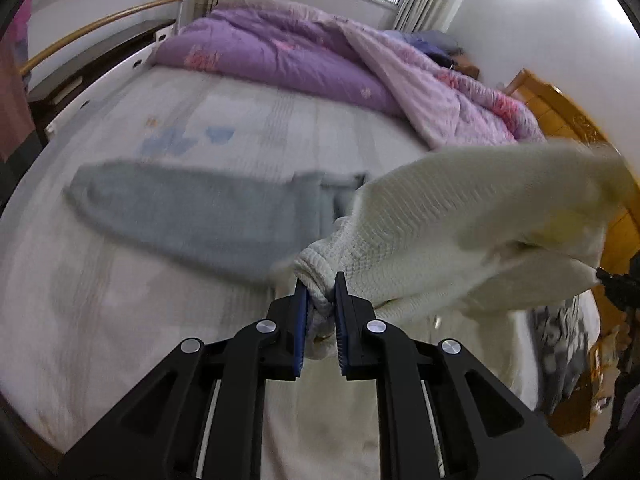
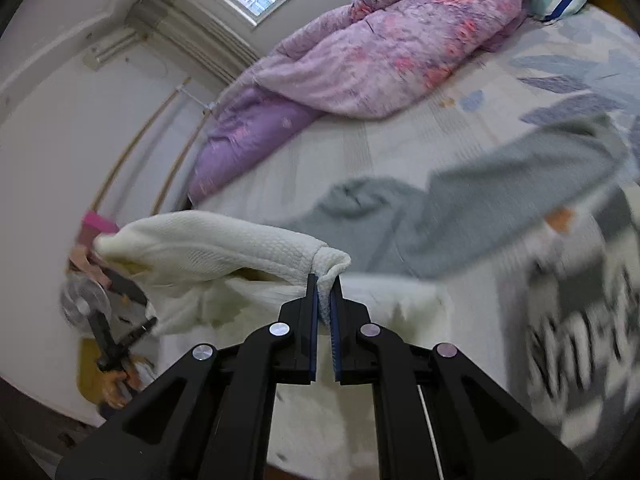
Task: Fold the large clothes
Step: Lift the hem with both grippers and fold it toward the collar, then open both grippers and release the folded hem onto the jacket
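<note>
A cream knitted garment [image 1: 460, 220] hangs stretched in the air above the bed. My left gripper [image 1: 321, 284] is shut on a bunched, rolled edge of it, and the cloth spreads away to the right. In the right wrist view the same cream garment [image 2: 208, 248] stretches off to the left, with my right gripper [image 2: 324, 280] shut on a thin folded edge of it. The other gripper [image 2: 120, 340] shows small at the far end of the cloth, held by a hand. A grey-green garment [image 1: 192, 212] lies flat on the bed beneath; it appears blurred as grey-green cloth [image 2: 460, 216].
A purple and pink flowered quilt [image 1: 320, 56] is heaped along the far side of the bed [image 1: 120, 320]. A wooden headboard [image 1: 560, 116] stands at right. A black-and-white patterned cloth [image 2: 580, 340] lies at the right. A small fan [image 2: 84, 304] stands on the floor.
</note>
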A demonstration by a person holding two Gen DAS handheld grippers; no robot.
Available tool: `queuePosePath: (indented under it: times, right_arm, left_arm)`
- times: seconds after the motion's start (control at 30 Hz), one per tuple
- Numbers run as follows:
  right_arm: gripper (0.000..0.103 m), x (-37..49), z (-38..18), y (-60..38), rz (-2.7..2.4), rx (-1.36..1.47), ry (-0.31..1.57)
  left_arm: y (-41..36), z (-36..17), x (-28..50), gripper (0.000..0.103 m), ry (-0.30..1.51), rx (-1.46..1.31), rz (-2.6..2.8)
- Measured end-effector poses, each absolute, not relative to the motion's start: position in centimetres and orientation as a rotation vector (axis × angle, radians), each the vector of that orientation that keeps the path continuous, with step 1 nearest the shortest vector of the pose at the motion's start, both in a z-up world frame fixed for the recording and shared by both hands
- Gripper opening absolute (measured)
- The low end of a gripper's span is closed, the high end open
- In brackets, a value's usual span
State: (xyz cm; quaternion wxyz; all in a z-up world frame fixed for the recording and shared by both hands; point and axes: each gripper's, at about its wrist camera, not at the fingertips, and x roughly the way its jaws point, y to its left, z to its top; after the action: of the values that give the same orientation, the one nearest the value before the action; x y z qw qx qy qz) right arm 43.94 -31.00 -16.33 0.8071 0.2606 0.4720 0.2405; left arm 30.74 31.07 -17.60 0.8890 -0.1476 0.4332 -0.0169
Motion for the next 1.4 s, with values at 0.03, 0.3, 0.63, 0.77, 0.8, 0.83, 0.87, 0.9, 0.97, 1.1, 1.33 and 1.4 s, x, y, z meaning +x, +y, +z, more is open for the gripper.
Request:
queuePosePath:
  times: [0.03,0.3,0.63,0.77,0.8,0.83,0.87,0.9,0.97,1.1,1.33,1.4]
  right_arm:
    - [0.005,42.2,-17.2,-31.4,0.507,0.56,1.035]
    - [0.005,34.2,-27.3,-31.1,0.44,0.427,1.253]
    - [0.009,31.7,-30.2,-29.6,0.378,0.233,1.255]
    - [0.018,30.5,-28.4,-28.5,0.365,0.082,1.253]
    - [0.019,30.0,-27.7,-28.3,0.375,0.073,1.255]
    - [0.019,29.5,-27.2,-28.3,0.383,0.069,1.252]
    - [0.021,29.0,-26.7,-28.2,0.385,0.057,1.255]
    - [0.022,28.4,-26.0,-27.9,0.394,0.044,1.257]
    - [0.023,27.5,-24.7,-27.5,0.421,0.037,1.235]
    - [0.022,28.6,-23.9,-26.5,0.416,0.093,1.188]
    - [0.021,33.2,-28.3,-24.8,0.293,0.255,1.242]
    - [0.02,32.8,-30.5,-24.7,0.247,0.247,1.288]
  left_arm:
    - [31.0,-18.6,29.2,0.012,0.917,-0.316,-0.042]
    - [29.8,-29.3,21.5,0.013,1.097,-0.322,-0.044]
    - [30.7,-29.7,18.3,0.023,1.085,-0.344,-0.014]
    - [29.4,-27.4,17.4,0.066,1.096,-0.226,0.032]
    - [29.2,-26.9,17.0,0.069,1.092,-0.211,0.053]
    - [29.2,-26.3,16.4,0.074,1.088,-0.205,0.077]
    - [29.1,-25.9,16.2,0.077,1.094,-0.198,0.105]
    - [29.1,-25.3,15.6,0.079,1.104,-0.195,0.123]
    - [29.2,-24.3,15.0,0.08,1.074,-0.218,0.113]
    - [28.3,-23.2,16.5,0.08,1.017,-0.295,0.066]
    - [22.4,-27.3,21.3,0.08,1.084,-0.289,0.028]
    - [21.9,-29.4,21.4,0.08,1.134,-0.268,0.073]
